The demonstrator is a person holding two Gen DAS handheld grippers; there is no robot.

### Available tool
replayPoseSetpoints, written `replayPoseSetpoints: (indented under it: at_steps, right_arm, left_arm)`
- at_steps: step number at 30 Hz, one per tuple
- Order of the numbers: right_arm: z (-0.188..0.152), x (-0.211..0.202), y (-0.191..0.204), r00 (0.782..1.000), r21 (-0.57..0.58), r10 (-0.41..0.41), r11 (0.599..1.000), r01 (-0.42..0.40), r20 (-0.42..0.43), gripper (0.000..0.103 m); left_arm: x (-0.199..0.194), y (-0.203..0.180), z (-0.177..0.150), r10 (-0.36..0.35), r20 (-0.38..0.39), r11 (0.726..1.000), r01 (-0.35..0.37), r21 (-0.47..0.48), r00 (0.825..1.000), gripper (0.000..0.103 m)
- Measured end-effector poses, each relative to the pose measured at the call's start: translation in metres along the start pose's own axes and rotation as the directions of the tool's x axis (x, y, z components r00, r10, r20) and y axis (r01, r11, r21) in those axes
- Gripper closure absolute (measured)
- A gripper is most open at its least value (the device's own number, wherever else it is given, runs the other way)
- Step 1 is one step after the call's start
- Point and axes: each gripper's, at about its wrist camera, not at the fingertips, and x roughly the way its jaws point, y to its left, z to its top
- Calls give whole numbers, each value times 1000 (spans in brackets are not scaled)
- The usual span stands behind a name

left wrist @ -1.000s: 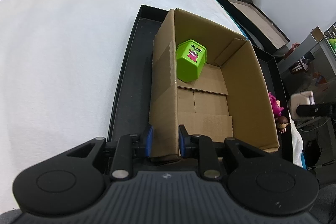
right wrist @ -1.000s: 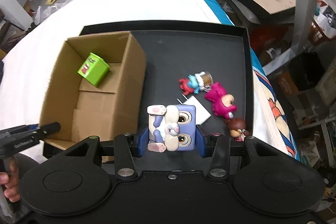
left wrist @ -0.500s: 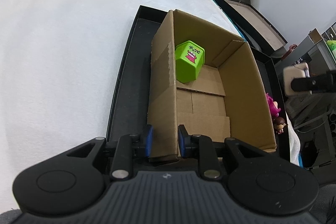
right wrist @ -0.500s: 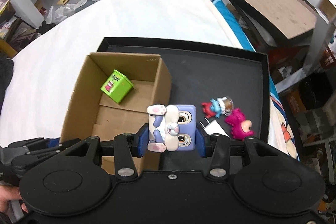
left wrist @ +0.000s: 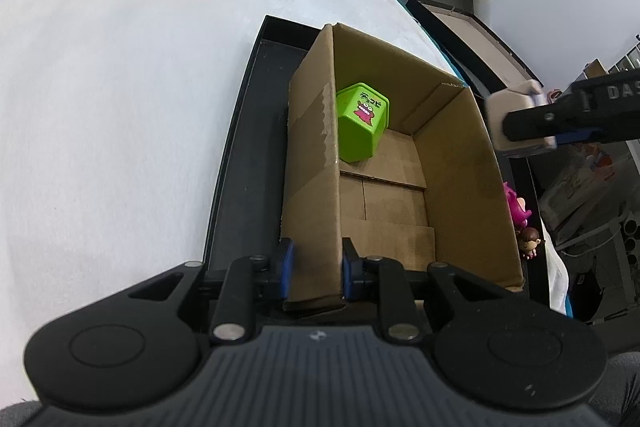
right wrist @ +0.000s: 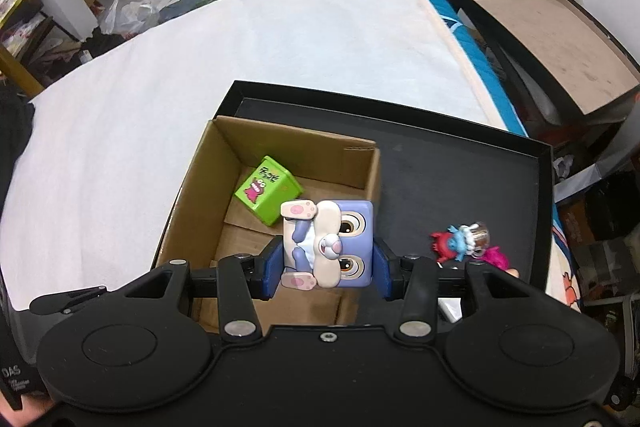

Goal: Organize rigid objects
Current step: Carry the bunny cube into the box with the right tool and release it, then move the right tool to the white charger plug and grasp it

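An open cardboard box (left wrist: 460, 187) (right wrist: 192, 195) stands in a black tray (left wrist: 248, 163) (right wrist: 460, 179). A green cube toy (left wrist: 362, 127) (right wrist: 267, 195) lies tilted in the box's far left corner. My left gripper (left wrist: 314, 269) is shut on the box's near left wall. My right gripper (right wrist: 326, 267) is shut on a purple rabbit cube toy (right wrist: 328, 245) and holds it above the box's right wall. It also shows at the right of the left wrist view, with the toy (left wrist: 516, 127) above the box's right rim.
Small figurines lie on the tray right of the box: a red and blue one (right wrist: 452, 245), a pink one (right wrist: 494, 259) (left wrist: 516, 205), a brown-haired one (left wrist: 530, 241). The tray rests on a white-covered surface (right wrist: 240, 47). Another black tray (right wrist: 560, 39) stands beyond the right edge.
My right gripper has carried the rabbit cube left and up, from above the tray floor to above the box's right wall. My left gripper keeps its hold on the box.
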Motion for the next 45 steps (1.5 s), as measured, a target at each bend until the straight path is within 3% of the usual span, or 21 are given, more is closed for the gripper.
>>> replayPoseSetpoints:
  at_steps: [18,27,31,33,35,37,45]
  right_arm:
    - [12,48,36,992,-114,-118,987,112,-47,59]
    - [16,65,51,979,-223,-205,954,199,-4,57]
    - [18,56,51,976,-235,-216,948,215,25,50]
    - [17,48,48,975,-233,-218,947,220,36,42]
    - [15,38,45,974,-233,-220,945,228,60,26]
    - [11,29,40,973,-232,-219,945,231,77,19]
    - [-5,-3,14,976,-161,-184,966,202,119,8]
  left_arm:
    - [0,1,0,-8,-5,1000,8,-2,1000,81]
    - [1,1,0,-16,-7,1000,16,-4,1000,80]
    - [0,0,0,-11,-3,1000,11,2,1000,80]
    - [0,0,0,-11,-5,1000,11,0,1000,80]
    - [0,0,0,-9,-5,1000,9,2,1000,80]
    - [0,-1,0,-7,-5,1000,7,3,1000,80]
    - [1,-1,0,6,-3,1000,-6,10,1000,80]
